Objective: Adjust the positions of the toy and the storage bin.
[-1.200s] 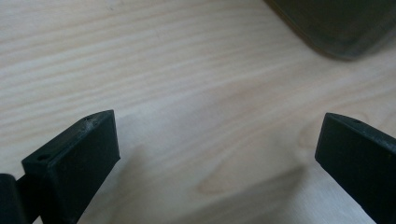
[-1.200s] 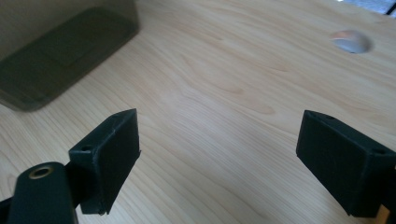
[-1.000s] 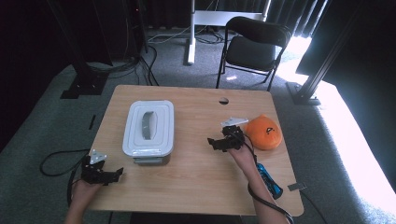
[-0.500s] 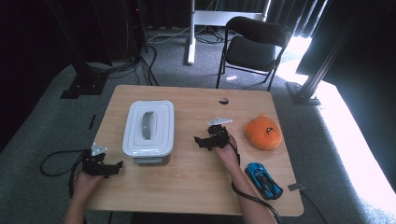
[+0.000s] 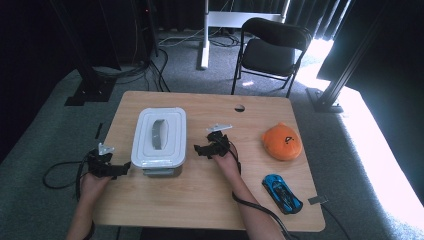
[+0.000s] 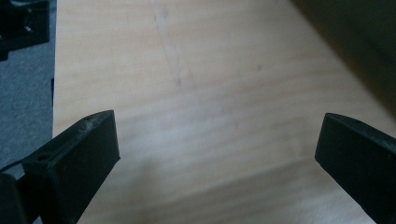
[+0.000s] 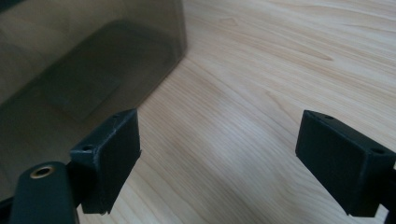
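Lying lengthwise front-to-back: lidded box [image 5: 159, 137]

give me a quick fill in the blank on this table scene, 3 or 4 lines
1. The white lidded container sits between the left gripper and the ____ gripper.
2. Both grippers have their jaws ____.
3. The toy car near the table's front edge is ____ in colour.
4. The round plush-like thing at the right side of the table is ____.

Missing words: right; open; blue; orange

One lidded box [image 5: 159, 136], one orange toy [image 5: 282, 142], one blue car [image 5: 282, 193]
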### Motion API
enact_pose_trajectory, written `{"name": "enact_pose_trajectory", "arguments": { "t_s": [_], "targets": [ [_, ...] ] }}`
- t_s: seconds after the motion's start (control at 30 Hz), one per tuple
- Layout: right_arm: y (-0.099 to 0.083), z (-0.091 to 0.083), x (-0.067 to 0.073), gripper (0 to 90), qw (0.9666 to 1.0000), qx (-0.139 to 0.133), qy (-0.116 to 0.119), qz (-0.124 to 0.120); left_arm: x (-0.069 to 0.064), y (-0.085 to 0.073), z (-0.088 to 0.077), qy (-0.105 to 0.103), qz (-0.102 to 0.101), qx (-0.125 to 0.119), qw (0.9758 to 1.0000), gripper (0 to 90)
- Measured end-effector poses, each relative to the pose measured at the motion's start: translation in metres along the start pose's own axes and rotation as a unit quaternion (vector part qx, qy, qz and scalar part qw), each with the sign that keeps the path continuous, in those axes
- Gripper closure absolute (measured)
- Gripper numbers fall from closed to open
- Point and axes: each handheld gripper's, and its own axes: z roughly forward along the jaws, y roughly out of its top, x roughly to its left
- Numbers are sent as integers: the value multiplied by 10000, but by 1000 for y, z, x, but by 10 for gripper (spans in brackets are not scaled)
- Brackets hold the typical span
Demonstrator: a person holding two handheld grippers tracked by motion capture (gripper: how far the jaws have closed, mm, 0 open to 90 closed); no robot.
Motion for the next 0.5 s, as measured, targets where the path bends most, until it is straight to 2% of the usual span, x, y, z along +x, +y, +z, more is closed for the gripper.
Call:
{"name": "enact_pose_trajectory", "arguments": {
  "t_s": [0.27,0.3,0.4,0.43,0.5],
  "targets": [
    [4,15,9,133,9997,164,158,13,1,15,8,33,-43,-98,9999,2],
    [4,16,10,133,9998,165,129,-15,0,17,10,31,-29,-37,10000,2],
    [6,20,11,133,9998,185,96,-4,-1,21,14,28,-84,-54,9999,2],
    [7,20,12,134,9998,200,11,4,-2,23,15,28,-71,-64,10000,1],
    [9,20,12,133,9999,125,73,76,-4,25,17,23,-18,-26,10000,2]
  ]
}}
